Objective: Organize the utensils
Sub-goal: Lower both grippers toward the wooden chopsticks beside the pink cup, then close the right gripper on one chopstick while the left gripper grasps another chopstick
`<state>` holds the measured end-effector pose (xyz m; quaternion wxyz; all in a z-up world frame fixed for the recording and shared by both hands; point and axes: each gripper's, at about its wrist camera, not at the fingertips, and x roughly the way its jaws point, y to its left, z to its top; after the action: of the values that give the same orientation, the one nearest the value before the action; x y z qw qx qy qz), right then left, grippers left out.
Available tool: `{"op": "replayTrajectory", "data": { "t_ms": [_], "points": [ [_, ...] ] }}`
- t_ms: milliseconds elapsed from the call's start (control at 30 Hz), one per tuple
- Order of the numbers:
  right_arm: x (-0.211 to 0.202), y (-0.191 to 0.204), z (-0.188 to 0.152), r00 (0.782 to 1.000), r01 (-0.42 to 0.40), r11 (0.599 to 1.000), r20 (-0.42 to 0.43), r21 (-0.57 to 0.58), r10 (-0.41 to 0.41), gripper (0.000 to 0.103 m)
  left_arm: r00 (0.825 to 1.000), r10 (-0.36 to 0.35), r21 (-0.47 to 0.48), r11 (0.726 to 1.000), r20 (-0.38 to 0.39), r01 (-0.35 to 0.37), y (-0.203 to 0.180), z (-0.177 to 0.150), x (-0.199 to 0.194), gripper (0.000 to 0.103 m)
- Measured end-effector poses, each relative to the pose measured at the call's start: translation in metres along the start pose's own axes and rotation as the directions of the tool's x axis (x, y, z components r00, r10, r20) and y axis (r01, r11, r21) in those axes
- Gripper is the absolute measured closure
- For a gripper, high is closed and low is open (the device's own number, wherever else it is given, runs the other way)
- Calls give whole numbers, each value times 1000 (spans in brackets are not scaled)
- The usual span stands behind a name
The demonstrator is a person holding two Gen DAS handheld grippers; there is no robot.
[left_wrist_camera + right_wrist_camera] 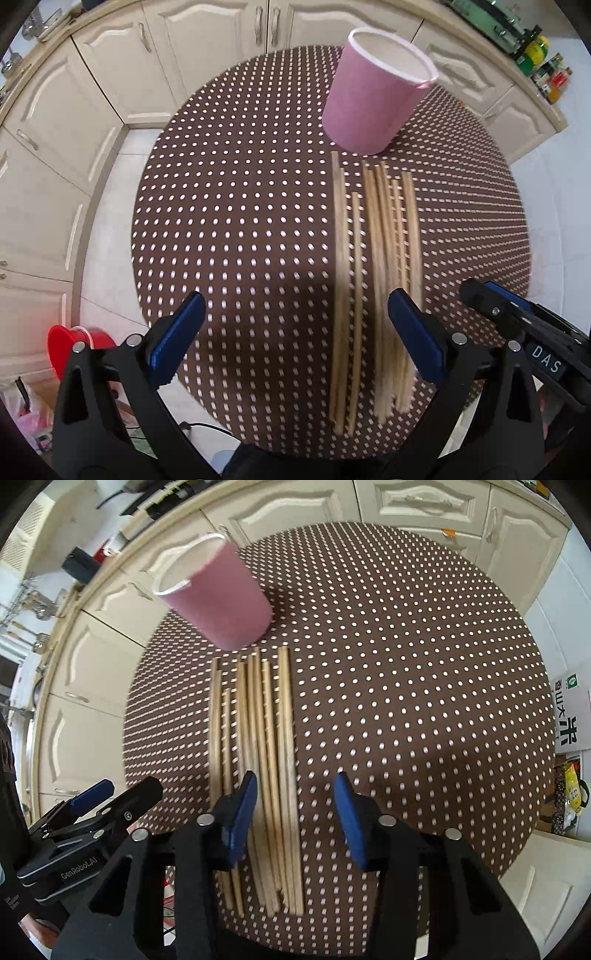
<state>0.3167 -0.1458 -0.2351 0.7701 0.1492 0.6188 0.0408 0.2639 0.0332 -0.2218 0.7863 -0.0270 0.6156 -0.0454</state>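
Observation:
Several wooden chopsticks (373,277) (258,757) lie side by side on the round dotted table (240,221) (406,683). Just beyond their far ends stands a pink cup (376,92) (221,598), upright, and I cannot see inside it. My left gripper (295,325) hangs wide open above the near part of the row, its right finger (413,332) in front of the thicker bunch. My right gripper (295,812) points down over the same row with its jaws partly apart. The rightmost sticks show in its gap, and its pads press on nothing. The two grippers hang close beside each other.
Cream cabinets (74,129) (424,502) curve around the table's far side. A red bowl (74,343) sits low on the floor at the left. A printed cardboard box (569,709) and bags stand at the right. Bottles (546,70) line the counter.

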Motion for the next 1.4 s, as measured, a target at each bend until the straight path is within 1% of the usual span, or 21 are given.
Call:
{"op": "replayTrajectory", "data": {
  "t_ms": [200, 300, 400, 467, 533, 600, 700, 733, 900, 933, 967, 1000, 1033, 1067, 1100, 1167, 1267, 1333, 1400],
  "points": [
    [22, -4, 16, 997, 44, 999, -58, -3, -44, 71, 998, -8, -15, 1000, -57, 7, 6, 26, 26, 9],
    [34, -1, 24, 995, 62, 998, -72, -11, -63, 74, 997, -13, -9, 1000, -79, 12, 5, 35, 36, 9],
    [42, 0, 30, 993, 84, 996, -82, -23, -86, 76, 994, 0, -4, 1000, -107, 0, 2, 41, 46, 9],
    [46, 1, 33, 992, 89, 996, -90, -27, -91, 77, 992, -5, -12, 1000, -122, 4, 3, 44, 51, 9],
    [49, 0, 34, 992, 76, 997, -103, -19, -77, 80, 991, -10, -21, 1000, -132, 7, 3, 47, 56, 9],
    [50, 1, 35, 991, 74, 997, -110, -24, -76, 81, 991, -12, -19, 1000, -133, 10, 1, 52, 57, 9],
    [58, 12, 41, 988, 100, 993, -112, -64, -107, 81, 991, 1, 1, 1000, -134, -1, -3, 55, 61, 9],
    [66, 19, 43, 988, 105, 992, -108, -68, -112, 81, 990, 6, 5, 1000, -140, -5, -3, 56, 64, 9],
    [73, 24, 47, 986, 114, 991, -117, -76, -122, 81, 984, 28, -1, 1000, -174, -29, -3, 60, 76, 9],
    [77, 30, 53, 985, 118, 990, -118, -82, -127, 81, 983, 34, 1, 999, -178, -35, -2, 62, 78, 9],
    [79, 35, 56, 981, 141, 986, -120, -91, -151, 83, 982, 40, 1, 999, -183, -40, -2, 63, 80, 9],
    [81, 39, 59, 978, 159, 983, -121, -91, -169, 87, 981, 42, -1, 999, -187, -42, 1, 64, 84, 9],
    [85, 42, 64, 978, 159, 984, -125, -80, -168, 88, 981, 37, -6, 999, -190, -39, 3, 66, 87, 9],
    [87, 40, 66, 979, 152, 987, -131, -53, -158, 90, 981, 31, -10, 999, -191, -33, 15, 75, 94, 9],
    [88, 37, 68, 979, 149, 988, -134, -35, -152, 94, 981, 23, -11, 1000, -190, -26, 16, 77, 95, 9],
    [88, 31, 71, 981, 135, 991, -137, -11, -135, 98, 981, 13, -6, 1000, -194, -15, 19, 80, 104, 9],
    [87, 24, 73, 984, 115, 993, -137, 16, -112, 98, 981, -1, 7, 1000, -195, 2, 16, 84, 107, 9],
    [84, 22, 75, 985, 105, 994, -138, 26, -101, 98, 979, 20, 21, 1000, -204, -16, 18, 89, 112, 9],
    [83, 20, 77, 986, 99, 995, -136, 27, -94, 98, 978, 18, 12, 1000, -206, -16, 18, 92, 115, 9]
  ]
}}
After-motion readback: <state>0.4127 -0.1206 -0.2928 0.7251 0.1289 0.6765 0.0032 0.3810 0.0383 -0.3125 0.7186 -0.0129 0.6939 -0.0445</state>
